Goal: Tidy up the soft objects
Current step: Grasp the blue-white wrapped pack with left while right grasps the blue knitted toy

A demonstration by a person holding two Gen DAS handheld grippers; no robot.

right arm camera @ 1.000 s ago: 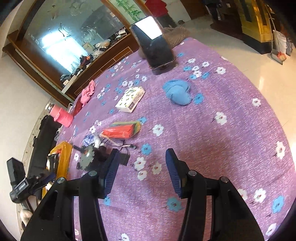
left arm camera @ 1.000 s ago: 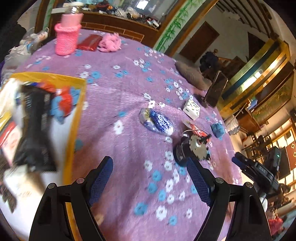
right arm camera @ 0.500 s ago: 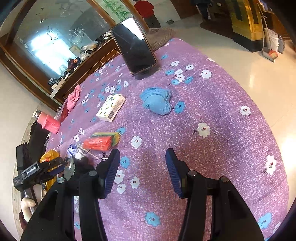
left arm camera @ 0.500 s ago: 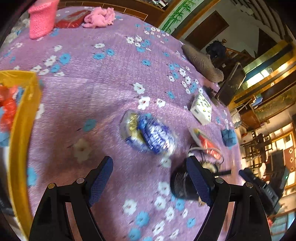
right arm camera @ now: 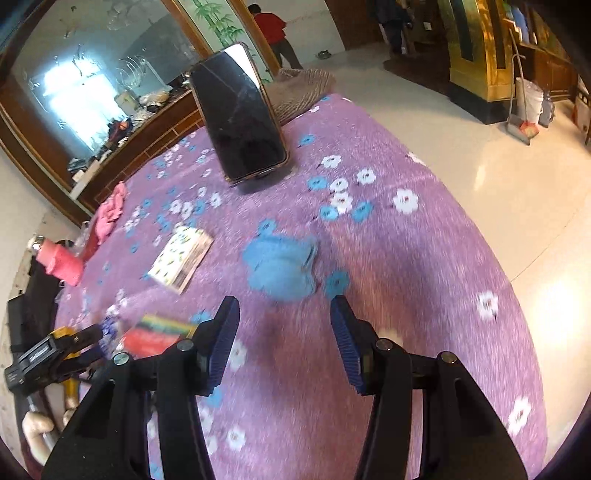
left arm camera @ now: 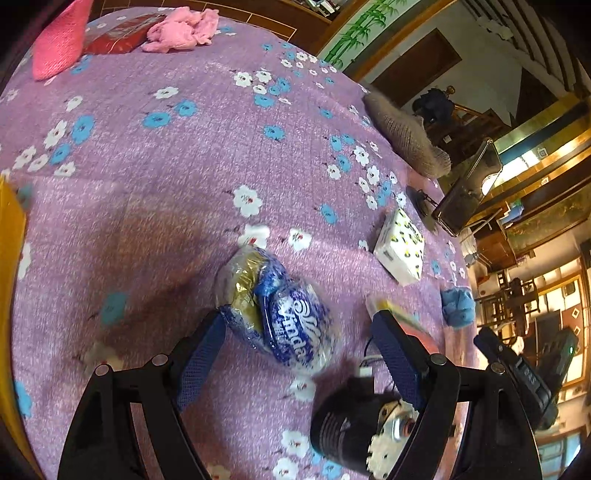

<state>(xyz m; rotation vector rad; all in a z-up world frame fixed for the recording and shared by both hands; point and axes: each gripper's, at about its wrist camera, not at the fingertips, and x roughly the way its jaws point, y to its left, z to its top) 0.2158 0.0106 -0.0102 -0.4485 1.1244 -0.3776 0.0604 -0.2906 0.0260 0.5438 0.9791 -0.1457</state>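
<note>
Purple flowered bedcover (left arm camera: 192, 155), spread over a bed, carrying the items below

Item, left side: tissue pack (left arm camera: 280, 310) in blue-and-gold crinkly wrap, lying flat on the cover. Its long axis runs on a slant, from up-left to down-right in the left wrist view. The left gripper (left arm camera: 299, 347) stands wide open and empty, its jaws to either side of the pack's near end; the left pad looks to be just at the wrapper's edge, the right pad stands clear. The span sits roughly across the pack's width, so a short push forward should seat it.

Item, right side: blue knitted cloth (right arm camera: 282, 267), bunched in a soft heap, lying just ahead of the right gripper (right arm camera: 284, 339), nearly centred between the tips. Jaws partly open, nothing in them, not yet reaching the cloth.

Nearer hand: left to pack, right to cloth.

Also present: black motor with gear (left arm camera: 354, 432), propped phone (right arm camera: 236, 118), white patterned box (left arm camera: 400, 247), pink cloth (left arm camera: 181, 31)
</note>
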